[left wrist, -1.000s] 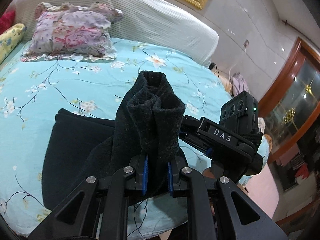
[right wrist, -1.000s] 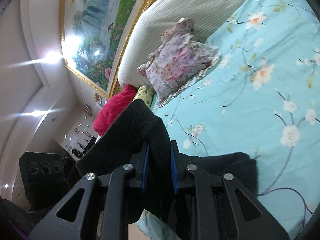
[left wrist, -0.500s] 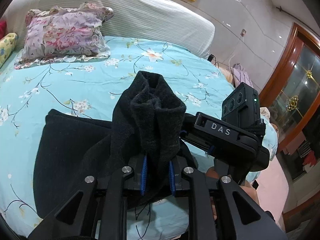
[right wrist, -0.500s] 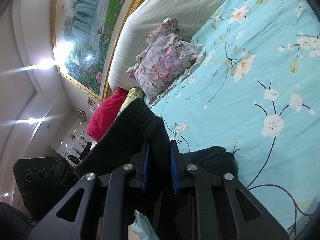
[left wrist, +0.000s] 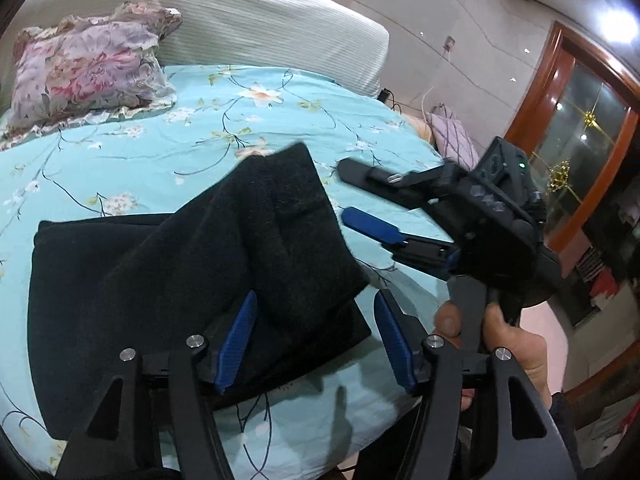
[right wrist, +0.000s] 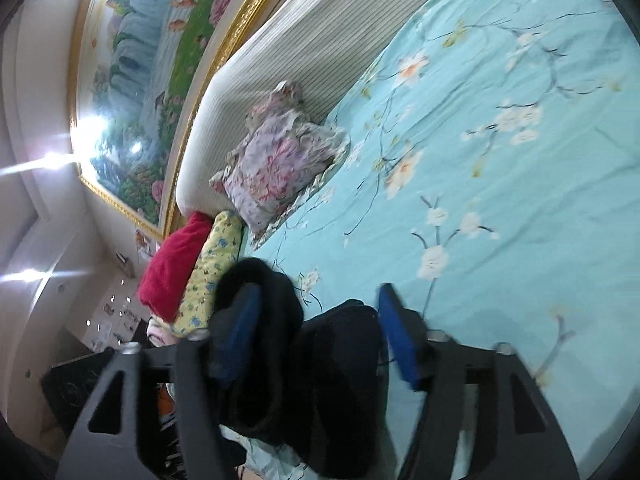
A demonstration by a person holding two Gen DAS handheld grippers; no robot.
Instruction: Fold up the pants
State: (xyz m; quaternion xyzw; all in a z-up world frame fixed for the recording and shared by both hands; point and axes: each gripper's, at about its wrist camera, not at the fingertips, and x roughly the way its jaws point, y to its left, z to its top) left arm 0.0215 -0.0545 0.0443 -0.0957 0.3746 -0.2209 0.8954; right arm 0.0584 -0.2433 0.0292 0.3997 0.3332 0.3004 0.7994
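Observation:
The black pants (left wrist: 200,264) lie in a folded stack near the front edge of the turquoise flowered bed sheet (left wrist: 160,160), with the top fold slumped at a slant. My left gripper (left wrist: 316,340) is opening, and the top fold lies loose between its blue pads (left wrist: 240,336) with a gap on the right side. My right gripper (left wrist: 346,191), held by a hand (left wrist: 492,340), hovers open just right of the pants. In the right wrist view my right gripper (right wrist: 316,320) is opening, and the pants (right wrist: 340,380) sag between its spread pads.
A flowered pillow (left wrist: 84,68) leans on the pale ribbed headboard (left wrist: 260,28) at the back. A red blanket (right wrist: 176,264) and a yellow pillow (right wrist: 208,276) lie at the bed's far side. A wooden door frame (left wrist: 536,120) stands to the right.
Both grippers were shut on raised folds of the pants. Both have now spread their jaws, and the fabric has dropped onto the stack. The right gripper has drawn away to the right.

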